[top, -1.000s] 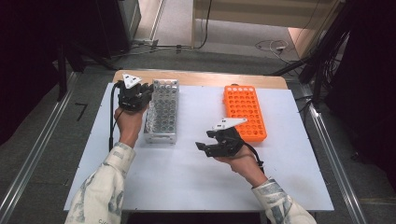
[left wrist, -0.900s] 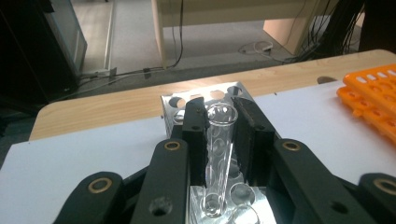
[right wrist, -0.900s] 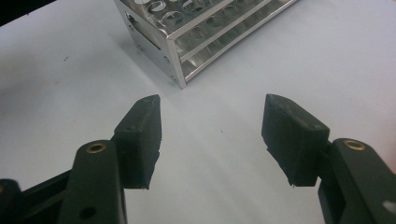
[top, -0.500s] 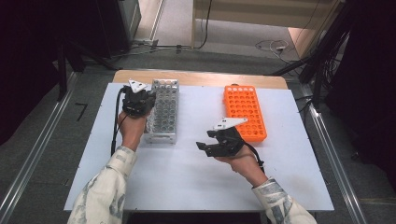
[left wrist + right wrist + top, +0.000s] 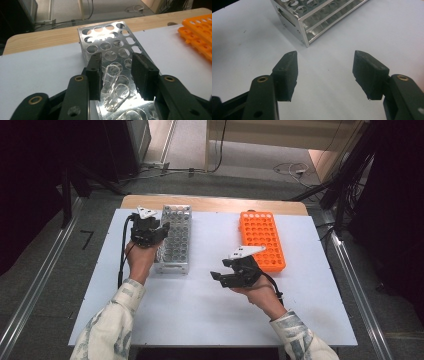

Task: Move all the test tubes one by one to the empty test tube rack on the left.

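Left hand-held gripper (image 5: 117, 75) jaws apart, straddling clear tube (image 5: 113, 87) in metal rack (image 5: 110, 47); right hand-held gripper (image 5: 325, 75) wide apart over bare table (image 5: 329, 105).

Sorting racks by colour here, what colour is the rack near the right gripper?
Bright orange rack, clearest in the high view.

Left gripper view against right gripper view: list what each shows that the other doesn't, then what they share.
Left gripper view: clear glass tubes standing in the rack between the open left tool, the orange rack, the wooden table edge. Right gripper view: the open right tool over bare white tabletop, and the rack's side tiers. Shared: the metal rack.
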The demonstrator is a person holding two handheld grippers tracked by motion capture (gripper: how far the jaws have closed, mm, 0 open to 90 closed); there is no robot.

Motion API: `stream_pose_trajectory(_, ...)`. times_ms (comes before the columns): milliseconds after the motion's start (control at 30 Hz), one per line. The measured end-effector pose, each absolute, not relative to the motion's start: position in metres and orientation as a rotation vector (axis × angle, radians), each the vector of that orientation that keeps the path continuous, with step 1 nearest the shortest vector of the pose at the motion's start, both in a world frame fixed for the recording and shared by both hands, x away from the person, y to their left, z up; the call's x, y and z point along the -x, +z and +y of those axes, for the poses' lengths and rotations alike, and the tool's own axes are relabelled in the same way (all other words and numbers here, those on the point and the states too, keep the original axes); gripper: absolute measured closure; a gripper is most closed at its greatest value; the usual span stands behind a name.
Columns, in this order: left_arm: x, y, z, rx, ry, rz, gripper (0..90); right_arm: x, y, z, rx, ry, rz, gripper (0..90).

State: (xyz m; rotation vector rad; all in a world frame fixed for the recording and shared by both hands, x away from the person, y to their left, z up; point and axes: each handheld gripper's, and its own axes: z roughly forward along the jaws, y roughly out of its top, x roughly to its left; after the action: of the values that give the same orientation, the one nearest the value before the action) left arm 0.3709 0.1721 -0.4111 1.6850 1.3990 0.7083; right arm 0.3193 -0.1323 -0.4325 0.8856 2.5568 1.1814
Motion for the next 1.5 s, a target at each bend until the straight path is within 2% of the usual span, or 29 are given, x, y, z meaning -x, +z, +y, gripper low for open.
stream_pose_trajectory(100, -0.365, -0.409, 0.173, -1.665, 0.677, 1.386, 55.2, -0.32, -0.432, -0.135, -0.892, 1.184, 2.551, 34.7)
stream_pose_trajectory(400, -0.337, -0.404, 0.177, -1.618, 0.639, 1.341, 31.1, -0.327, -0.432, -0.149, -0.949, 1.173, 2.488, 29.7)
stream_pose_trajectory(633, -0.303, -0.406, 0.181, -1.594, 0.651, 1.298, 22.8, -0.326, -0.429, -0.165, -0.987, 1.183, 2.436, 27.2)
stream_pose_trajectory(1067, -0.258, -0.428, 0.187, -1.646, 0.679, 1.303, 19.8, -0.318, -0.427, -0.203, -1.053, 1.199, 2.326, 25.6)
stream_pose_trajectory(1500, -0.242, -0.449, 0.227, -1.57, 0.757, 1.437, 19.6, -0.309, -0.436, -0.258, -1.177, 1.156, 2.216, 24.3)
